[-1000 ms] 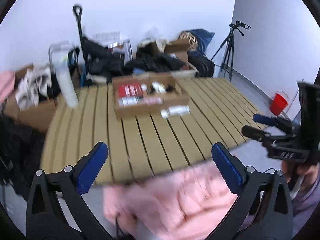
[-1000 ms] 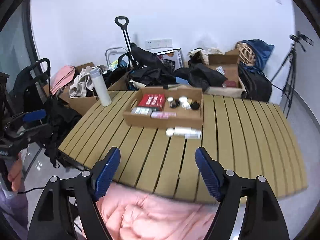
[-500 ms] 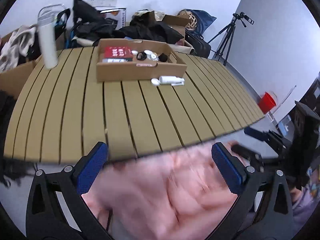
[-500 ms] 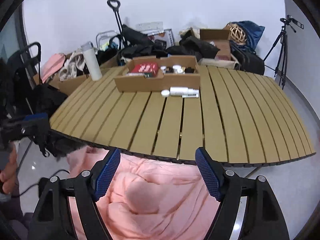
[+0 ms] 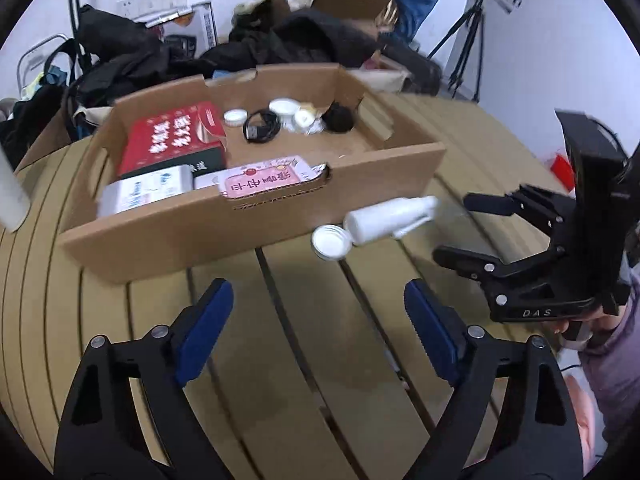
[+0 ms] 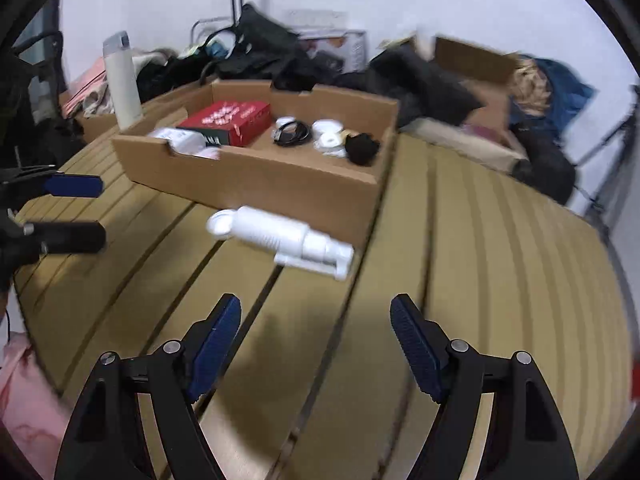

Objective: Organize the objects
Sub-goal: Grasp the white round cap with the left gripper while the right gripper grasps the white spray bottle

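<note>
Both claws sit over the slatted tan wooden table, nothing held. My left gripper is spread wide, blue pads well apart, empty. My right gripper is the same: jaws wide, nothing between them.

The white plastic pump bottle lies on its side on the slats, just in front of the shallow brown cardboard tray, near its right end. In the left view the bottle is ahead and right of the left claw. A small round white lid lies flat at the bottle's base end; I cannot tell if they touch.

In the tray: a red printed carton at back left, a white wrapped pack in front of it, and a pink labelled pack against the front wall. Right of centre are a coiled black cable, small white round jars and a black lump.

A tall white insulated flask stands upright on the table left of the tray. Frames are slightly motion-blurred.
</note>
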A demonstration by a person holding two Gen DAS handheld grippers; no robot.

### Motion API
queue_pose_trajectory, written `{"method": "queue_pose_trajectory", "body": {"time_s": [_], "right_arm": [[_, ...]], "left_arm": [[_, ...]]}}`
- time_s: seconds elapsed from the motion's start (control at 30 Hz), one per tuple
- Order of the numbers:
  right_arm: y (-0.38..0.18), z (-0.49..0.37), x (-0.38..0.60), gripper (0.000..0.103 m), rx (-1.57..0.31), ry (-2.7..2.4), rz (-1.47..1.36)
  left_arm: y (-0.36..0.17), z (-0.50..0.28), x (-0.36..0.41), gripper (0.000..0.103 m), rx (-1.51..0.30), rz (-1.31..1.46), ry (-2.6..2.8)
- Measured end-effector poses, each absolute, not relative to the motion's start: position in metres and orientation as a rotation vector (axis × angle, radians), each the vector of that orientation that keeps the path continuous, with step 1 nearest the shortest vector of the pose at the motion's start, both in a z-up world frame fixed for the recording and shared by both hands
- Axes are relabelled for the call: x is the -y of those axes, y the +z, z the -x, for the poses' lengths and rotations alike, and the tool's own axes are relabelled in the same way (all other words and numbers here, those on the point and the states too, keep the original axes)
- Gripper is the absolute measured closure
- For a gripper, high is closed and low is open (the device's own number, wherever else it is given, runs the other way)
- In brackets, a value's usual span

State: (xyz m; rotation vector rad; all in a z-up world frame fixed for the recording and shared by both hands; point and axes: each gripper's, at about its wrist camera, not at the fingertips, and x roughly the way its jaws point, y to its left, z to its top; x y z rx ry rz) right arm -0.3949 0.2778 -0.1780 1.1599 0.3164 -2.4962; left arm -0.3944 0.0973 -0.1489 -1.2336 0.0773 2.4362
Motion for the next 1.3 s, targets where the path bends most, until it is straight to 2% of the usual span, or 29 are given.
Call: {"method": "queue_pose_trajectory", "body": {"time_s": [0.23,0.3,0.37,0.6,0.67,0.7,0.73,0.97,1.0,1.17,1.3], "right_arm": [[-0.191,0.414,-0.267,0.024,-0.305,-2.408,-1.097],[-0.183,0.405,-0.268,0.039,-0.263,-2.344,-1.058],[-0.180,0.396,-0.269,0.045,-0.240,-2.281,-1.047],[-0.175,0.379,-0.279,0.045,-0.253,-2.360,-1.044],[-0.176,0.381,-0.273,0.045,-0.296,-2.369,-1.058],[-0.177,0.384,-0.269,0.045,-0.322,-2.378,-1.063],[-0.177,0.387,-0.265,0.045,-0.345,-2.387,-1.069],[-0.182,0.410,-0.236,0.045,-0.469,-2.361,-1.051],[-0.181,0.411,-0.232,0.045,-0.482,-2.352,-1.035],[-0.187,0.420,-0.220,0.045,-0.540,-2.325,-1.020],[-0.197,0.417,-0.221,0.046,-0.480,-2.267,-1.084]], "left_arm": [[-0.169,0.418,-0.105,0.021,-0.049,1.266,2.390],[-0.172,0.420,-0.107,0.022,-0.041,1.265,2.392],[-0.175,0.420,-0.111,0.027,-0.057,1.278,2.390],[-0.181,0.425,-0.123,0.060,-0.112,1.279,2.417],[-0.182,0.424,-0.127,0.067,-0.137,1.271,2.414],[-0.181,0.423,-0.128,0.077,-0.138,1.266,2.402],[-0.181,0.421,-0.128,0.080,-0.134,1.267,2.393],[-0.178,0.409,-0.100,0.082,-0.039,1.301,2.399],[-0.176,0.405,-0.093,0.098,-0.027,1.303,2.405],[-0.174,0.388,-0.065,0.099,0.075,1.299,2.448],[-0.176,0.380,-0.054,0.097,0.126,1.334,2.434]]}}
